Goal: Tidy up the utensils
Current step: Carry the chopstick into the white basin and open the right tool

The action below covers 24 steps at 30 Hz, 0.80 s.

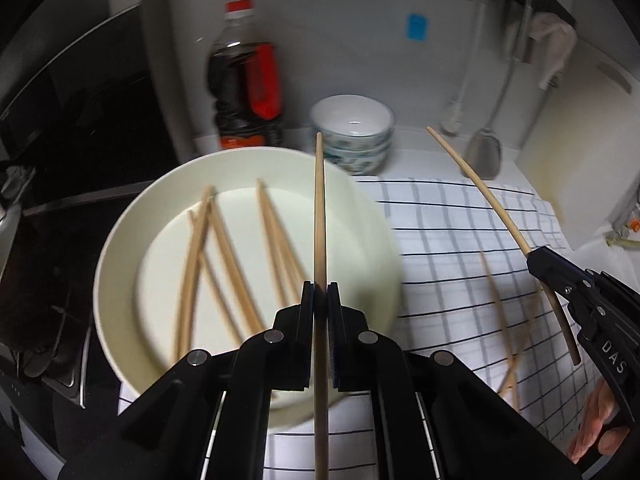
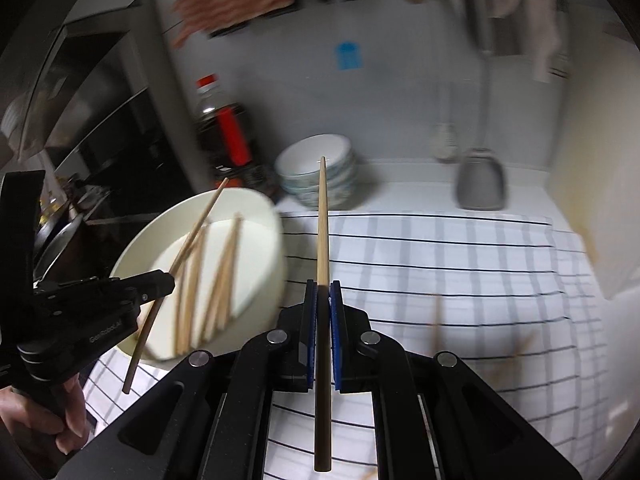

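A single wooden chopstick [image 1: 319, 216] stands pinched between the pressed-together jaws of the left gripper [image 1: 320, 292], running from the bottom centre of the left wrist view up past the rim of a wide cream bowl [image 1: 120, 240]. More chopsticks [image 1: 224, 256] lie loose and crossed inside that bowl, at centre left of the frame. At right in the same view, the right gripper [image 1: 538, 266] clamps a second chopstick [image 1: 484, 192], which arcs toward the upper centre; a hand [image 1: 600, 424] grips its handle at the lower right corner.

The right wrist view shows that second chopstick [image 2: 323, 232] held upright through the closed blue pads [image 2: 335, 320] of the right gripper [image 2: 322, 292], over a white cloth with dark checked lines [image 2: 440, 264] that fills the lower right. At left, the left gripper [image 2: 160, 284] carries its chopstick [image 2: 188, 240] slantwise across the cream bowl [image 2: 264, 216]. Two blurred chopsticks [image 1: 504, 320] rest on the cloth near the right side of the left wrist view.

Behind the bowl, a stack of patterned small bowls [image 1: 352, 132] sits beside a dark bottle with a red cap [image 1: 244, 80], against the pale wall. A metal spatula [image 1: 486, 148] hangs at upper right.
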{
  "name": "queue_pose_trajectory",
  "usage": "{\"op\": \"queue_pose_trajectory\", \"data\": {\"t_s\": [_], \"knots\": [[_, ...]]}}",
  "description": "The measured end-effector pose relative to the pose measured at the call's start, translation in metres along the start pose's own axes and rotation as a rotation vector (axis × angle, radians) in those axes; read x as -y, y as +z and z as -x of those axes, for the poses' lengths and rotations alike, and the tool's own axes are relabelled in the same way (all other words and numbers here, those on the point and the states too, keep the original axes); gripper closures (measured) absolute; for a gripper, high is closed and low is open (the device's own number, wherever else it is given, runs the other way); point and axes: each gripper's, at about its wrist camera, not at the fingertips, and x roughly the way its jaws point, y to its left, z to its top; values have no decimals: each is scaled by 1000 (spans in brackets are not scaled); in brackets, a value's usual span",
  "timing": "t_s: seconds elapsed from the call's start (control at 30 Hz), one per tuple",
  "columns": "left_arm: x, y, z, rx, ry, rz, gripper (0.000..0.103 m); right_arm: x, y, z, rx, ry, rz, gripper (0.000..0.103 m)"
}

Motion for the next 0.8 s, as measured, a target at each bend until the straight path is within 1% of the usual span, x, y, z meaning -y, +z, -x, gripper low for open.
{"op": "queue_pose_trajectory", "data": {"t_s": [0.2,0.4,0.8], "knots": [[-45,-1,-9,-13,49,43,96,-42,9,-32,-39,49,36,97],[-76,-2,-21,-29,60,77,96,-66,16,-63,-81,74,22,97],[-92,2,-42,-42,76,65,96,-96,22,-104,-147,82,18,97]]}}
